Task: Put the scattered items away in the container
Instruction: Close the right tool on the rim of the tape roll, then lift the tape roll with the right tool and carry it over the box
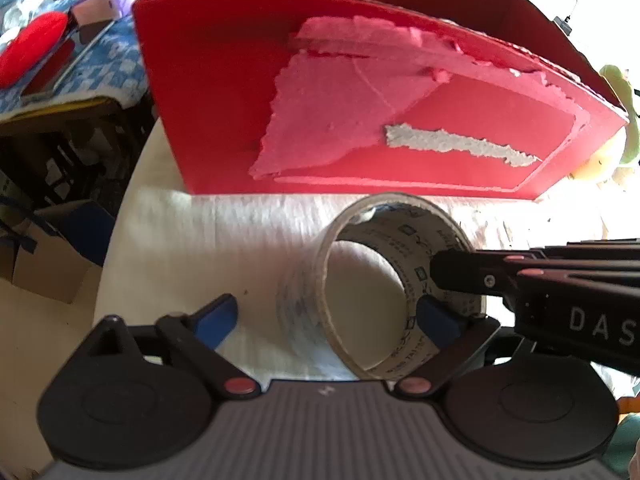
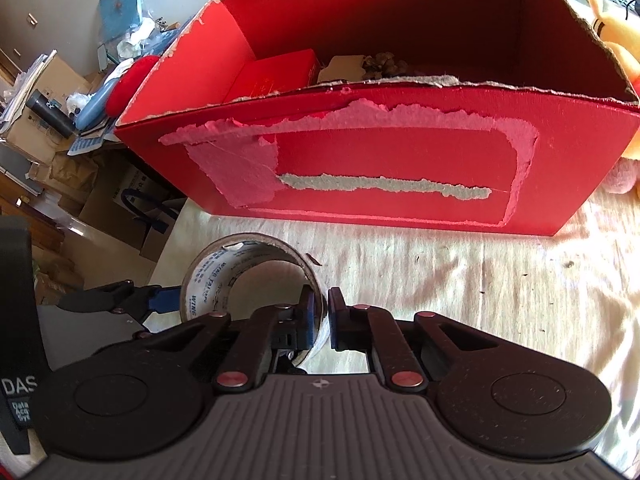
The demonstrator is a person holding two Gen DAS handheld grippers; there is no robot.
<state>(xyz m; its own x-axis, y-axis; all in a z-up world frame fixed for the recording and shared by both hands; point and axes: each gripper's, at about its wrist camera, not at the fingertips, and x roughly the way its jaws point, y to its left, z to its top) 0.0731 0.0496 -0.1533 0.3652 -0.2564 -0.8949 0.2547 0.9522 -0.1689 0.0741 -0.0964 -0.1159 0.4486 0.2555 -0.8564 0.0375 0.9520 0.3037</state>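
Now both my grippers meet at a tape roll (image 2: 248,280) before the red box (image 2: 380,152).
My right gripper (image 2: 322,312) pinches its wall nearly closed; my left gripper (image 1: 328,320) gapes wide around it.

pale desk (image 2: 460,280) with a red box and a tape roll on it

the desk top is covered by a light, wrinkled cloth (image 1: 224,232) dotted with small dark specks. a red cardboard box (image 2: 380,160) with torn edges and a peeled front stands at the far side; a roll of clear tape (image 2: 248,276) stands on edge just in front of it, apart from the box. a yellow plush toy (image 2: 616,32) lies beside the box's right end.
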